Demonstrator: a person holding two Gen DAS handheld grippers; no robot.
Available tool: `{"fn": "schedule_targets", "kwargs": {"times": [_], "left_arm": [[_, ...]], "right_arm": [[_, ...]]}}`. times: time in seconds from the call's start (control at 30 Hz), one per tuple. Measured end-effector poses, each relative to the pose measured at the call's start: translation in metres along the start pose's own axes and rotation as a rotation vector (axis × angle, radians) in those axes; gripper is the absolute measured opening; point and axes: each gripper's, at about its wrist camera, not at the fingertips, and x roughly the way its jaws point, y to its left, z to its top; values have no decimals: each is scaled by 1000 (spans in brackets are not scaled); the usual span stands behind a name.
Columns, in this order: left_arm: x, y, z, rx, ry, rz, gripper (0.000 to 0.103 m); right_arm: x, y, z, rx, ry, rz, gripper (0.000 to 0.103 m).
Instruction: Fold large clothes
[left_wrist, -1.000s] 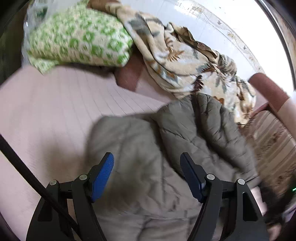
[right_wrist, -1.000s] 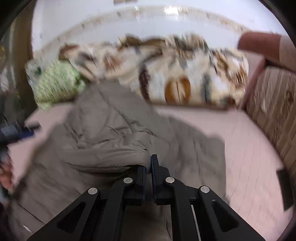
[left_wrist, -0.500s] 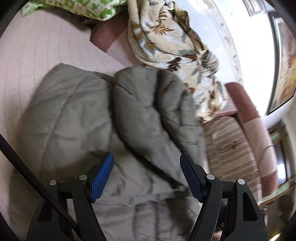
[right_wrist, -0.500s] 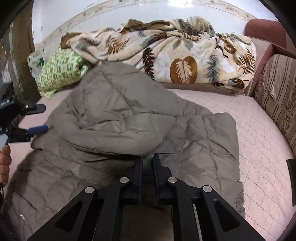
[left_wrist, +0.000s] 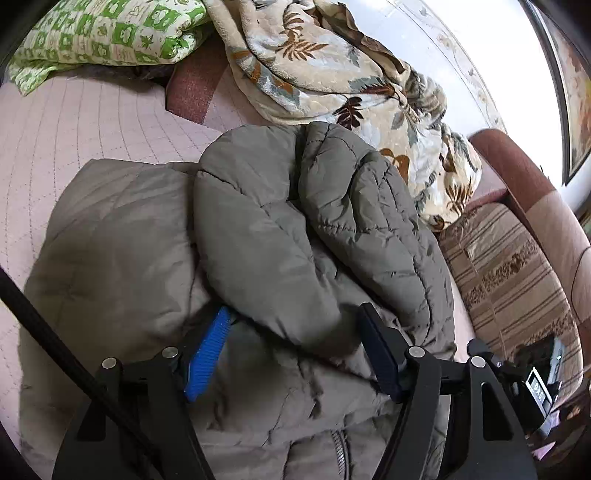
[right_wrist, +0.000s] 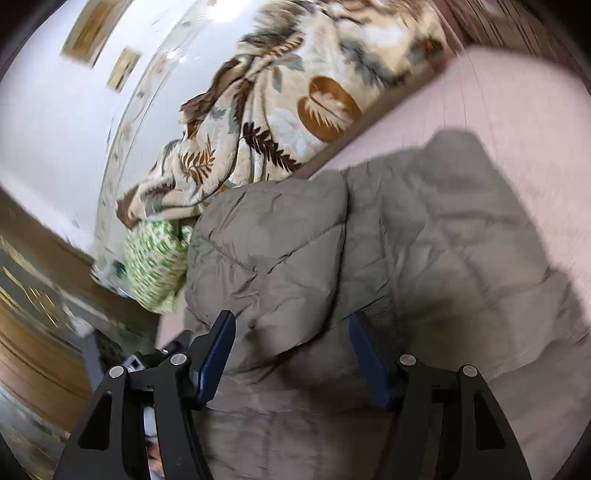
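Item: grey puffer jacket (left_wrist: 280, 236), part-folded on pink bed (left_wrist: 74, 125), sleeve laid across body to narrow it. Left hand-held gripper (left_wrist: 291, 332) closing, straddling the fold w/o pinching. Right hand-held gripper (right_wrist: 291, 343) opening; we judge it's letting go.

Daylit, bright wall (left_wrist: 424, 48) glare upper right; left view sharp, right view motion-blurred; heavy fisheye bending, dark vignette at corners.

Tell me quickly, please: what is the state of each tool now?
Left tool: jaws closing, a fold of the jacket between them, not yet pinched.
Right tool: jaws opening, nothing held, jacket beneath.
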Motion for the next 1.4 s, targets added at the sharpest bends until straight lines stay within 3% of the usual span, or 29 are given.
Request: {"fn": "schedule_targets", "kwargs": {"times": [0.07,0.13,0.17,0.2,0.23,0.3,0.43,0.57,0.7,0.87,1.0,1.07,1.13,1.2,1.4], "left_arm": [[6,-2,0,-4,3,3,73],[9,-9,0,24,-8,19,67],[9,-13,0,45,-14,32,56],[11,-18,0,77,-14,65,33],[12,-23,-1,114,-15,110,19],[8,-30,-6,164,-31,153,16],[-15,-49,-15,255,-76,206,16],[-42,-64,-33,317,-112,237,16],[-39,-62,-46,327,-78,249,16],[-4,-54,-58,334,-8,302,19],[7,-55,-61,374,0,325,20],[3,-55,-59,371,0,313,23],[-2,-52,-58,352,-2,279,39],[-10,-52,-58,341,-16,271,52],[-44,-54,-58,359,-118,305,56]], "right_arm": [[11,-5,-1,53,13,27,69],[23,-5,-1,64,13,51,53],[26,-3,0,49,18,50,26],[32,1,0,24,36,43,15],[33,5,0,3,37,40,14],[31,20,-3,-99,25,-27,11],[14,45,-13,-289,-13,-136,11],[-12,71,-27,-395,-34,-179,11],[-13,71,-37,-444,-11,-230,11],[21,42,-45,-438,71,-319,11],[33,28,-44,-412,103,-328,12],[30,27,-41,-394,111,-314,13],[25,28,-38,-379,117,-301,20],[15,29,-36,-358,124,-294,41],[-19,41,-30,-368,38,-282,42]]}}
